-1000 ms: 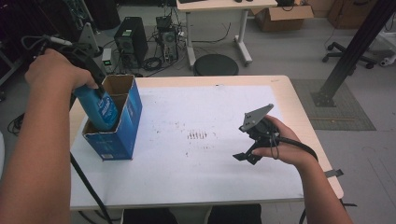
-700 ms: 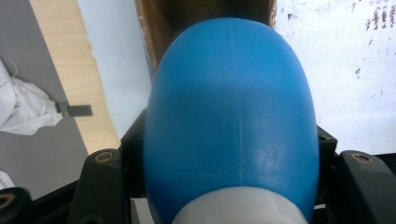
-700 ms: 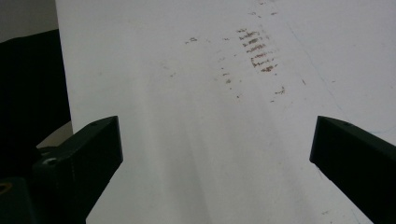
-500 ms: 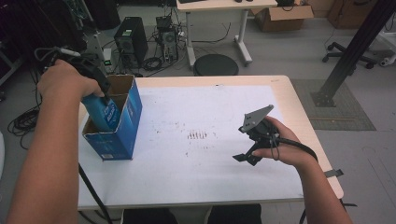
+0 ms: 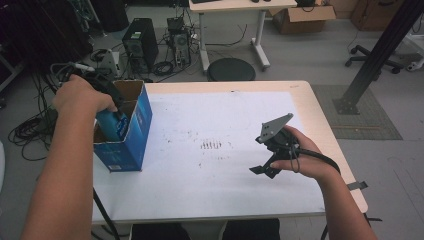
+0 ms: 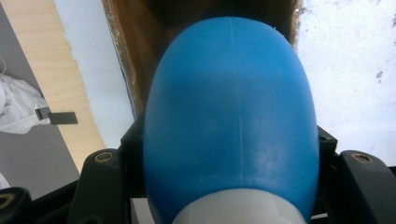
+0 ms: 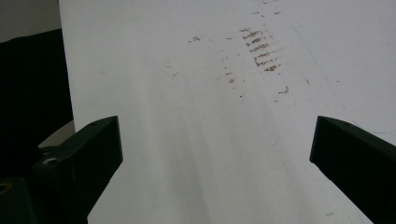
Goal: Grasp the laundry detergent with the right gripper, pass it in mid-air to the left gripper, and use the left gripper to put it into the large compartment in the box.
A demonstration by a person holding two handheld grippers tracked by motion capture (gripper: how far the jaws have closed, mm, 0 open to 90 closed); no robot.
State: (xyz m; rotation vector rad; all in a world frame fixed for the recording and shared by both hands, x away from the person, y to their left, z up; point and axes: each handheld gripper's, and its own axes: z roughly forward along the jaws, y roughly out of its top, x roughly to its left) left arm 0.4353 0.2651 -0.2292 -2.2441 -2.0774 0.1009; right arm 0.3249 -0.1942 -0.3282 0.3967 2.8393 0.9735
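So the blue bottle (image 5: pixel 116 125) is a smooth rounded plastic one with a white cap (image 6: pixel 238 210) at the near end, seen in the left gripper view. It's clamped between the jaws of the left tool (image 5: pixel 107 92) and tilted, bottom end pointing down into the open top of the blue cardboard box (image 5: pixel 131 135). That box has plain brown insides, stands upright, flaps open, and the bottle is already partly inside it.

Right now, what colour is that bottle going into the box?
Blue, with a white cap end; the bottle shows best in the left gripper view.
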